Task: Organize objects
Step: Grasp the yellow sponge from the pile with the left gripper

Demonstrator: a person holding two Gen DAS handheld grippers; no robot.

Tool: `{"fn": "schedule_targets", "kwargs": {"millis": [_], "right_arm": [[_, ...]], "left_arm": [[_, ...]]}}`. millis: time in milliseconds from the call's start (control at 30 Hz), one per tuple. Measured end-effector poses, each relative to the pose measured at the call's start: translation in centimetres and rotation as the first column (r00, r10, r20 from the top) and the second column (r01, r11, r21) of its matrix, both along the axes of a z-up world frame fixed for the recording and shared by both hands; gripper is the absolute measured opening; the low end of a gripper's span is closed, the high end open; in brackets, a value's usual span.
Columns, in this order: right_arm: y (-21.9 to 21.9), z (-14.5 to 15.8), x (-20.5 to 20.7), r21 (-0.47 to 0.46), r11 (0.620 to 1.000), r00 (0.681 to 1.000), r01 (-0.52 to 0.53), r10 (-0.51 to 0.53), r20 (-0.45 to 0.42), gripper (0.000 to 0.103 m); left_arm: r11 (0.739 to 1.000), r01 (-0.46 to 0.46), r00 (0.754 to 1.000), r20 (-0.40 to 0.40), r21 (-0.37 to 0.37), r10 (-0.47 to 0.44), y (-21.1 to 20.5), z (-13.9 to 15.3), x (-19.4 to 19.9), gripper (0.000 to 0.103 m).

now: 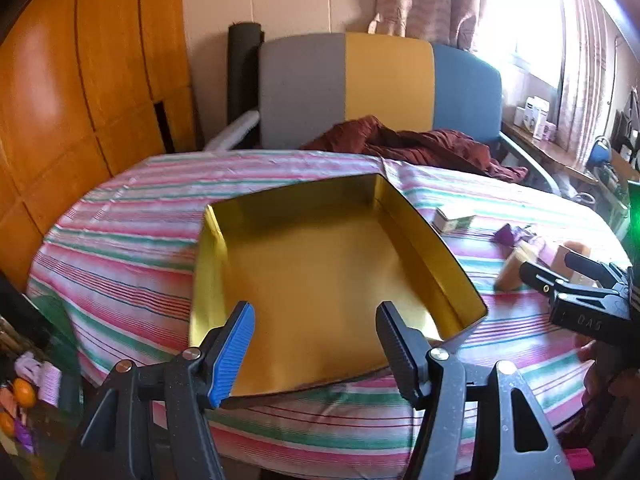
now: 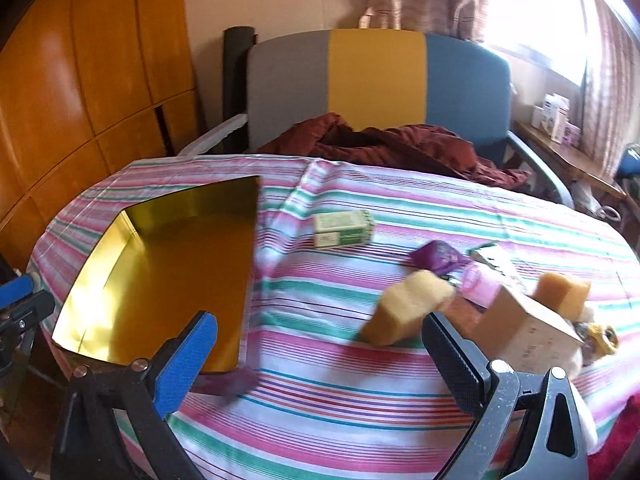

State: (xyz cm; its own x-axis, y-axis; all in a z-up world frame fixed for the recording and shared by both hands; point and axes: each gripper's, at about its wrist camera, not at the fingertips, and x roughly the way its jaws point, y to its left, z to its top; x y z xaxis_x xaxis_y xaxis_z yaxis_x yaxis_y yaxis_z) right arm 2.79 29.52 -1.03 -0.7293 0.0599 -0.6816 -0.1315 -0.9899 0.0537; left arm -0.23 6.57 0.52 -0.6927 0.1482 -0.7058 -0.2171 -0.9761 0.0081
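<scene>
On the striped tablecloth (image 2: 340,380) the empty gold tin (image 1: 320,272) sits to the left, with the loose items well apart on the right: a cardboard box (image 2: 524,328), two tan sponges (image 2: 404,308), a green-and-white carton (image 2: 344,229) and a purple wrapper (image 2: 440,258), so sorting looks barely begun. The left gripper (image 1: 316,344) hovers over the tin's near edge with jaws spread and empty, and the right gripper (image 2: 320,360) hangs released, short of the nearer sponge, which the next move probably calls for closing on and carrying into the tin. Only the right wrist view shows the pile plainly, though blurred; the left view shows the tin's bare floor.
</scene>
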Motion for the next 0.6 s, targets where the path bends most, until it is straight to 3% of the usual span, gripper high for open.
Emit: {"fn": "schedule_targets", "kwargs": {"millis": [200,367,500,600], "right_arm": [[3.8,0.1,1.3,-0.001,0.996,0.996,0.087,-0.087,0.011,0.103],[7.7,0.9,3.3,0.003,0.986,0.985,0.169,-0.169,0.022,0.103],[11.9,1.6,5.5,-0.023,0.965,0.965,0.262,-0.262,0.033,0.103],[15.0,1.5,6.7,-0.042,0.943,0.943,0.331,-0.329,0.051,0.103]], "left_arm": [[0.998,0.046,0.998,0.049,0.032,-0.048,0.9,-0.7,-0.5,0.064],[0.989,0.137,0.986,0.088,0.056,-0.142,2.9,-0.8,-0.9,0.064],[0.969,0.238,0.963,0.115,0.065,-0.244,5.9,-0.8,-1.3,0.064],[0.94,0.33,0.932,0.129,0.089,-0.339,8.4,-0.6,-1.5,0.064]]}}
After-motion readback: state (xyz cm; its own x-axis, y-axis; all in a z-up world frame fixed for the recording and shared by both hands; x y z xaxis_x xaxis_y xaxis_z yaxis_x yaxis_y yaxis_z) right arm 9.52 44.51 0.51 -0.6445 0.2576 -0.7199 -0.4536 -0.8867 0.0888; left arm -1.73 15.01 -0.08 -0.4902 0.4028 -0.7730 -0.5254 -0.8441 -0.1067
